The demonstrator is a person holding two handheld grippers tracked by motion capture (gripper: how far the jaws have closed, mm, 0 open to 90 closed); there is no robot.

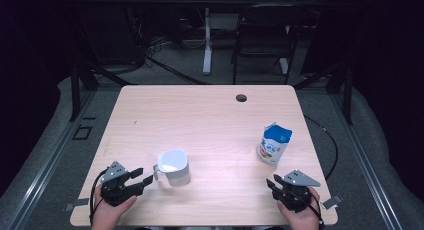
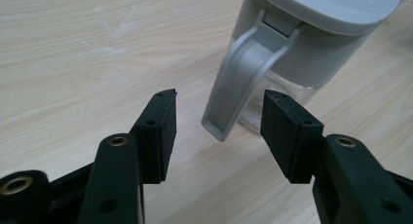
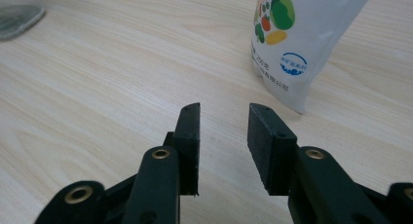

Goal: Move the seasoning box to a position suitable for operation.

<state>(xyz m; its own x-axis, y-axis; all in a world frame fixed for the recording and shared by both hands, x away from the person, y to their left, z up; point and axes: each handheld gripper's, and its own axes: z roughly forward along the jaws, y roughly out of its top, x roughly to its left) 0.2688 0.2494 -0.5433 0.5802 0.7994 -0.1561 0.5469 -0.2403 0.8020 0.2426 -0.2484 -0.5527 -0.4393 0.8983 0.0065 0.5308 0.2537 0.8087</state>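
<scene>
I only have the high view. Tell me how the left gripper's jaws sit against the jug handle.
Observer: In the left gripper view the left gripper is open, and the grey handle of the jug hangs between the jaws, touching neither.
Operator: Give me the jug's contents.
Observer: Its lower body is clear under a grey upper part; I cannot tell whether liquid is inside.
Operator: Now report the right side.
Observer: The right gripper is open with nothing between its jaws, and the pouch stands ahead of it, off to one side of the jaw line.
Operator: Describe the pouch's face.
Observer: Pictures of vegetables and a round blue mark are printed on the white lower part.
</scene>
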